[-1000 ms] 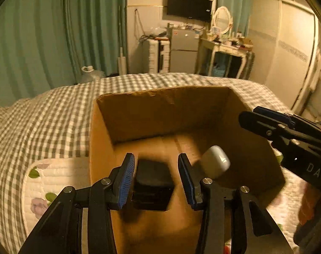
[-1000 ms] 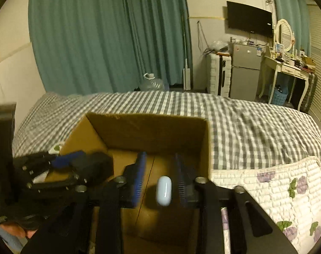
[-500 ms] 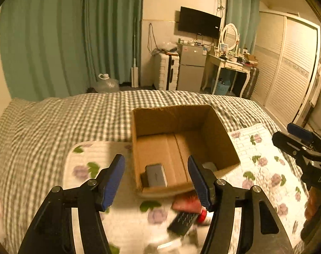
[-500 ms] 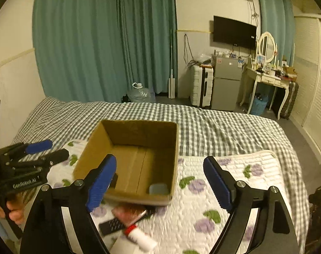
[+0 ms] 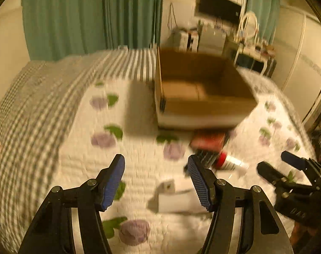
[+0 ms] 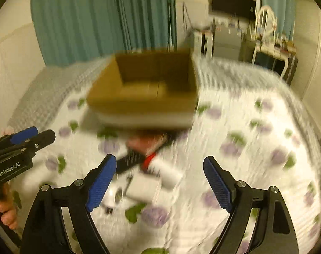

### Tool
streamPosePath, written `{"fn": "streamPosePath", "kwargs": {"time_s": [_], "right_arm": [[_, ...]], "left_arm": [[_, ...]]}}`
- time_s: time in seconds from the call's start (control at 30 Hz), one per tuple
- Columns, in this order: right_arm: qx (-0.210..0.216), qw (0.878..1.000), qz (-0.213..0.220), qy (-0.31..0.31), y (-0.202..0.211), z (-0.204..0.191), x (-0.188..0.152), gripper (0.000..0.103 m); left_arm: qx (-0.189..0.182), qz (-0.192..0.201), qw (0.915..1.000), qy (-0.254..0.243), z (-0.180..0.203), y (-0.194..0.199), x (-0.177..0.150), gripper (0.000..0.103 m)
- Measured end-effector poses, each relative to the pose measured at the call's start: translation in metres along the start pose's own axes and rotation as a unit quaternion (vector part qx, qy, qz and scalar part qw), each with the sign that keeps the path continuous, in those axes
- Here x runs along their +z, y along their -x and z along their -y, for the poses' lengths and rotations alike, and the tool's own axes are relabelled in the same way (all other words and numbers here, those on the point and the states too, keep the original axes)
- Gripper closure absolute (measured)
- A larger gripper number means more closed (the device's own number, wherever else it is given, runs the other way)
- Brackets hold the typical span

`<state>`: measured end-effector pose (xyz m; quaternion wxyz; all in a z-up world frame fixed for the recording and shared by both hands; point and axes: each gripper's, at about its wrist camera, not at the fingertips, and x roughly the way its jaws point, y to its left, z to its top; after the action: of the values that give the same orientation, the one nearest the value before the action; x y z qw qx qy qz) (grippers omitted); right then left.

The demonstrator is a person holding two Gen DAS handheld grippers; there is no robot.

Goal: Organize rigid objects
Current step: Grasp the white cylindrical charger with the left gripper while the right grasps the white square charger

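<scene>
You've pulled both grippers back out of the cardboard box (image 5: 205, 103) since a second ago, and the dark block and pale oval piece they carried then are no longer between the pads.

Your left gripper (image 5: 156, 182) hangs released over the floral quilt (image 5: 80, 154), blue pads apart with nothing between them. Your right gripper (image 6: 158, 182) stands wider still, also empty.

The leftover items lie in a small heap on the quilt just in front of the box: a red flat packet (image 5: 209, 140), a dark remote-like bar (image 6: 129, 160), a white tube with a red cap (image 6: 162, 171), and a white boxy piece (image 5: 175, 196) nearest you. Blur softens all of them.

The right view alone shows a small round-ended thing (image 6: 116, 194) beside the white piece, and your hand (image 6: 3, 213) on the left tool's grip.

The box's floor shows only bare brown cardboard from this angle; the near wall hides the rest.
</scene>
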<state>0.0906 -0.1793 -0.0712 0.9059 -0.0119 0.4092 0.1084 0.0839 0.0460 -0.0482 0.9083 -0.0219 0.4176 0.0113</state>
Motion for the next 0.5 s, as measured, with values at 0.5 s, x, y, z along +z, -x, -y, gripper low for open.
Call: {"fn": "streamPosePath", "kwargs": {"time_s": [0.5], "right_arm": [[0.057, 0.991, -0.124, -0.006, -0.102, -0.009, -0.055, 0.04]], "left_arm": [[0.015, -0.061, 0.9978, -0.024, 0.002, -0.056, -0.024, 0.038]]}}
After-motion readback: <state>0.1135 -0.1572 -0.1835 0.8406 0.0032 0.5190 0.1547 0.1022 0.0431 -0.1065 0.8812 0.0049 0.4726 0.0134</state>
